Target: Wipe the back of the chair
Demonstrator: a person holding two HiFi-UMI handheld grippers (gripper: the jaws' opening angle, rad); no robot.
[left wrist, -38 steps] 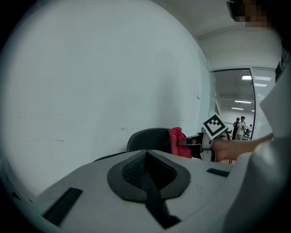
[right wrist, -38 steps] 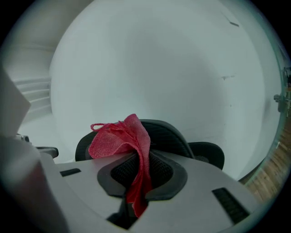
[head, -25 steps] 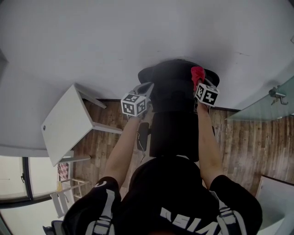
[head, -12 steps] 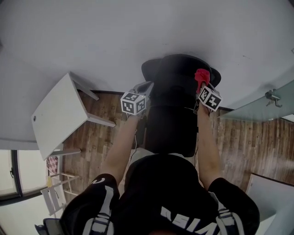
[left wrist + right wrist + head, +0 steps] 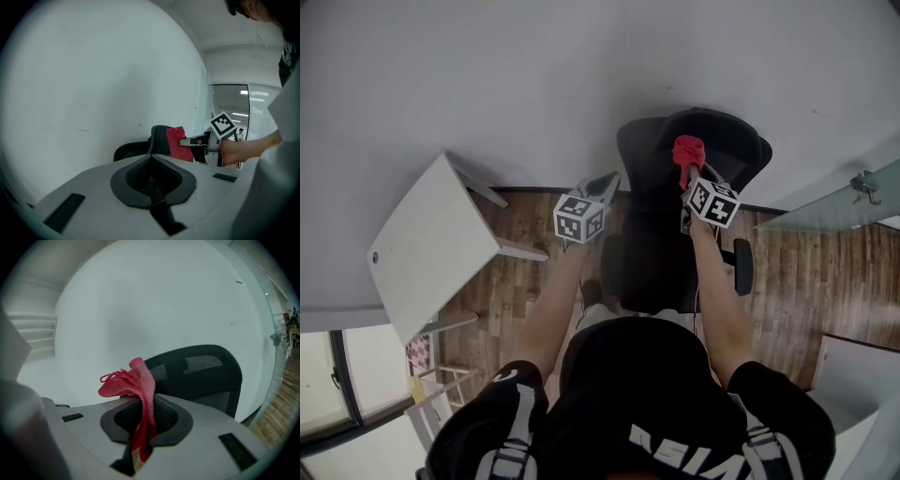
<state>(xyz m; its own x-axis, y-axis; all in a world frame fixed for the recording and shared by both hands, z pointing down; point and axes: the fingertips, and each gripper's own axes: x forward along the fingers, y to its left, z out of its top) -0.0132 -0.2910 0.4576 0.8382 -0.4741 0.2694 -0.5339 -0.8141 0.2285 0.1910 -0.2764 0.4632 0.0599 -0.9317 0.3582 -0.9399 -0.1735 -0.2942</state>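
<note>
Your right gripper [image 5: 685,176] pinches the red cloth [image 5: 686,152] tight, up by the top of the black chair [image 5: 661,253] back. Your left gripper [image 5: 606,178] is beside the chair, jaws pressed together, holding nothing.

white wall [image 5: 534,75] | wood floor [image 5: 806,291] | white table [image 5: 427,248]
</note>
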